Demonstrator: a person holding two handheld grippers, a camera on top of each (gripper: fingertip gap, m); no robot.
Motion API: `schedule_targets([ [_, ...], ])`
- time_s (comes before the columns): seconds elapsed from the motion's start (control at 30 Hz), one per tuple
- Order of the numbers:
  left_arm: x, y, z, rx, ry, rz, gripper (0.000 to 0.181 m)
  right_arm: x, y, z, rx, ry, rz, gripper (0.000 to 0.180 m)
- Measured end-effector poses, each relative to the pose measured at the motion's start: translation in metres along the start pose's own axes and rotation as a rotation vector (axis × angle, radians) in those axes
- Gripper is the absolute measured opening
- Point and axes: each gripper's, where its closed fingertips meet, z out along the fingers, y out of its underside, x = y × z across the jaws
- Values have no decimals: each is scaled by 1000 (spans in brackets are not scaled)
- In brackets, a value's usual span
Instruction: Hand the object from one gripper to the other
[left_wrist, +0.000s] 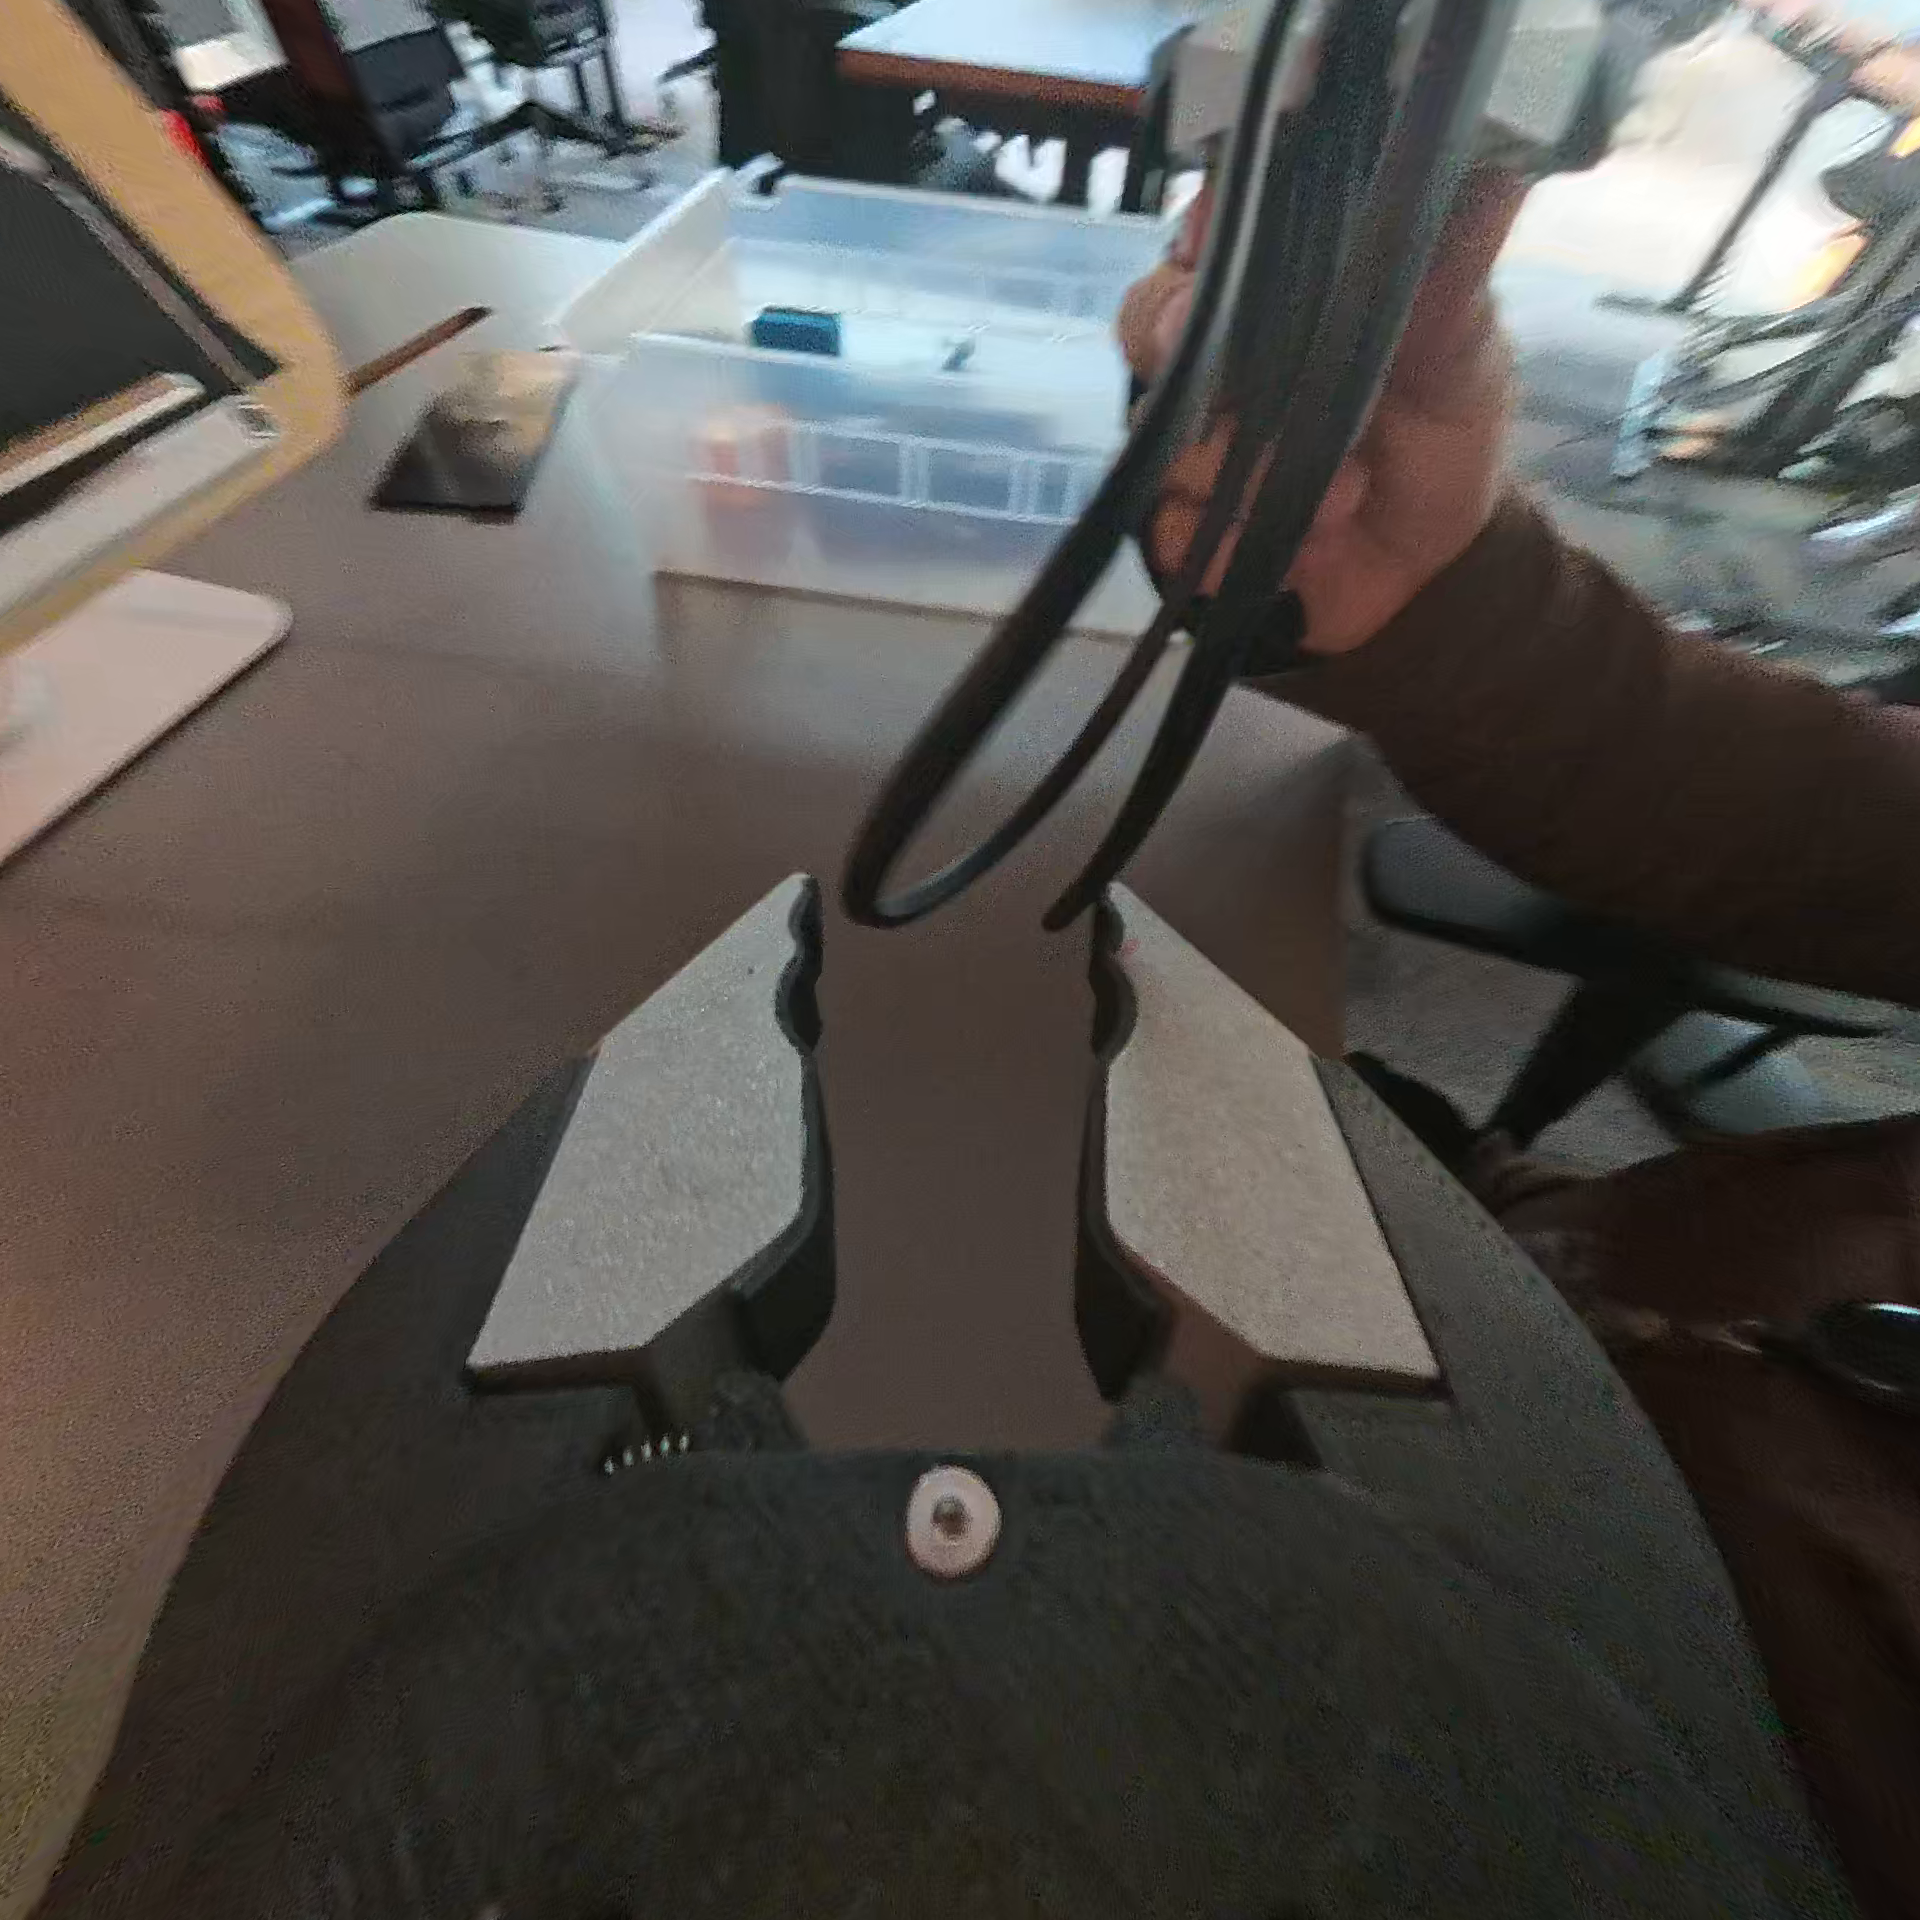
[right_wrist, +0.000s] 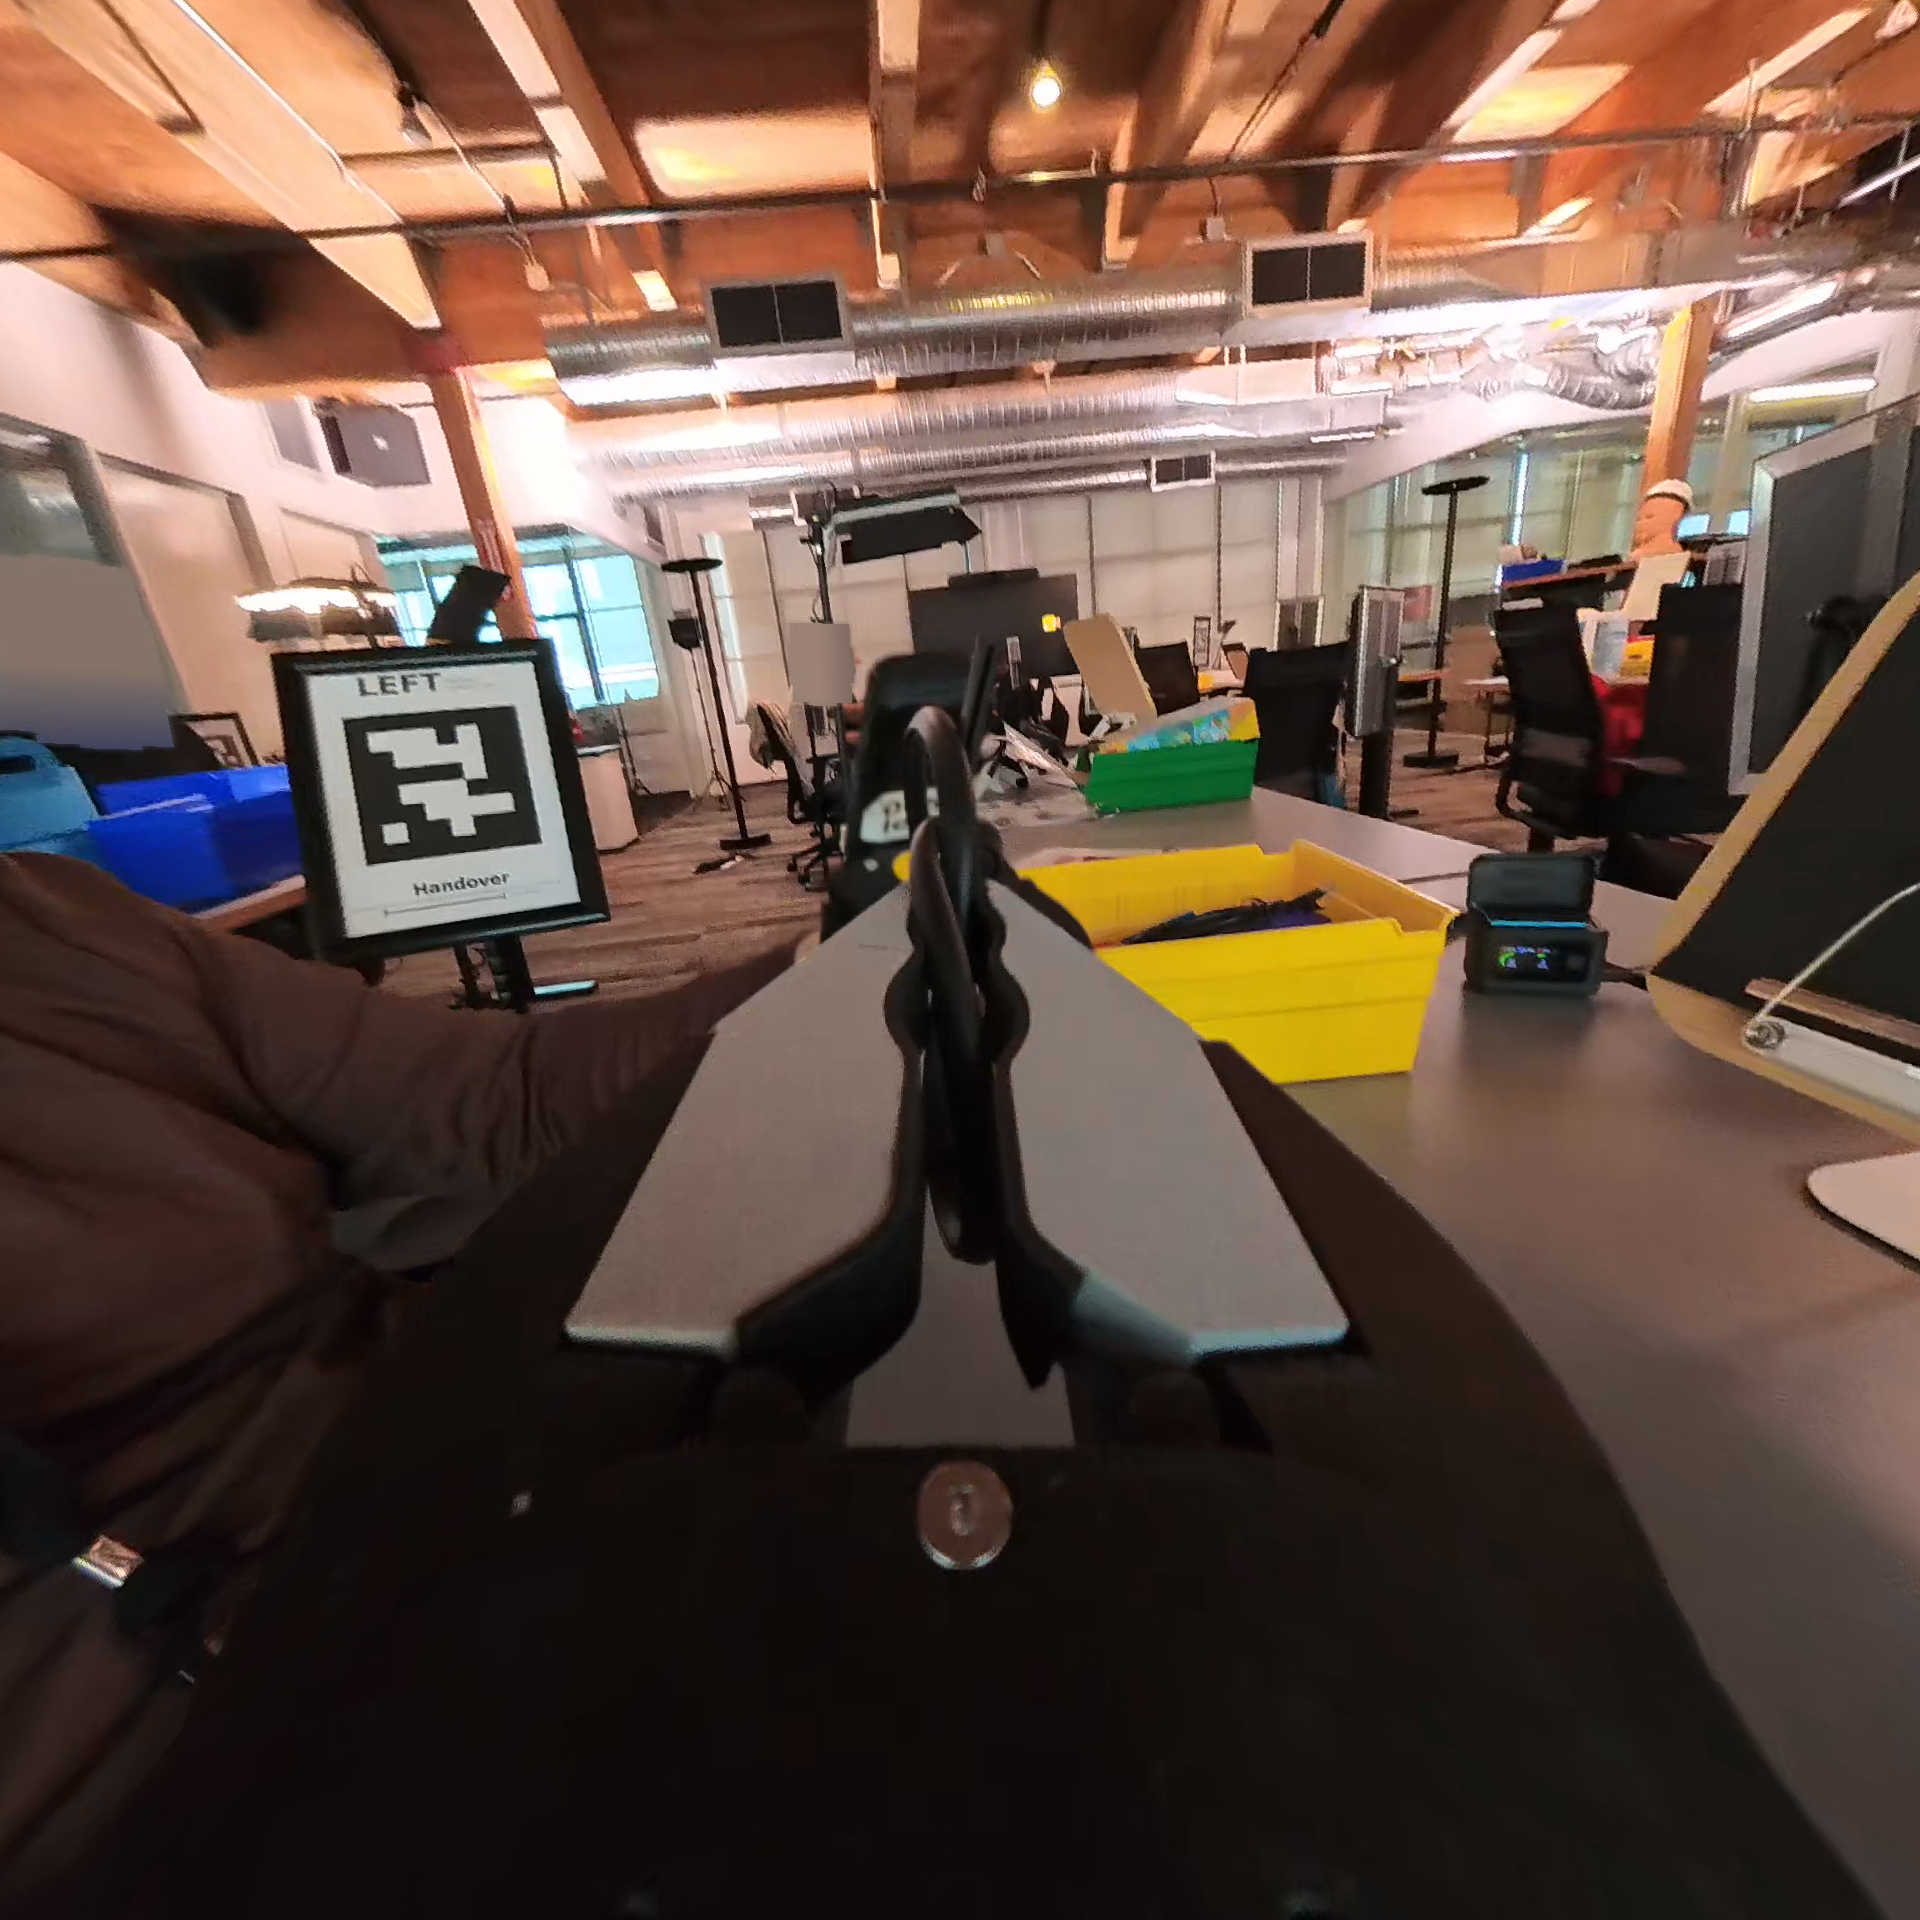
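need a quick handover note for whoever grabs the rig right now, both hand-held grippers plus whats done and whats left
Right hand-held gripper: shut on the black looped cable, held up in the air above the table.
Left hand-held gripper: open, empty, fingertips just below the cable's hanging loop; the cable's loose end sits by its right fingertip.
Done: cable picked up and presented to the left side.
Left: bring the left around the loop, close it, open the right and pull away.

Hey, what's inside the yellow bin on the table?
Inside the yellow bin, a dark tangle of thin black cords with something purple among them shows above the rim. The bin's front wall hides anything lower.
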Motion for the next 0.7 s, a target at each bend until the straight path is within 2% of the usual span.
schedule_targets([
  [0.03, 7, -1, 5, 26, 41, -9, 47, 0, -2, -1, 9, -4, 2, 1],
  [0.07, 8, -2, 9, 47, 39, -4, 33, 0, -3, -3, 12, -5, 3, 1],
  [0.1, 2, -2, 13, 57, -8, 7, 4, 1, -3, -4, 11, -2, 1, 1],
  [0.17, -8, -7, 15, 89, -62, 8, 2, 6, -1, -7, -1, 20, -6, 1],
  [0.23, -6, -16, 12, 145, -13, -29, 2, 10, -3, -12, 15, 25, 5, 1],
  [0.3, -14, -21, 8, 166, -42, -45, 1, 18, -2, -17, 4, 59, 10, 1],
  [0.5, -39, -28, -15, 144, -165, -47, 1, 57, 43, -30, -261, 247, 4, 3],
  [0.57, -45, -37, -26, 147, -204, -44, 1, 63, 51, -32, -292, 270, 39, 11],
  [0.7, -57, -45, -39, 64, -290, -13, 1, 77, 60, -33, -323, 346, 59, 45],
])
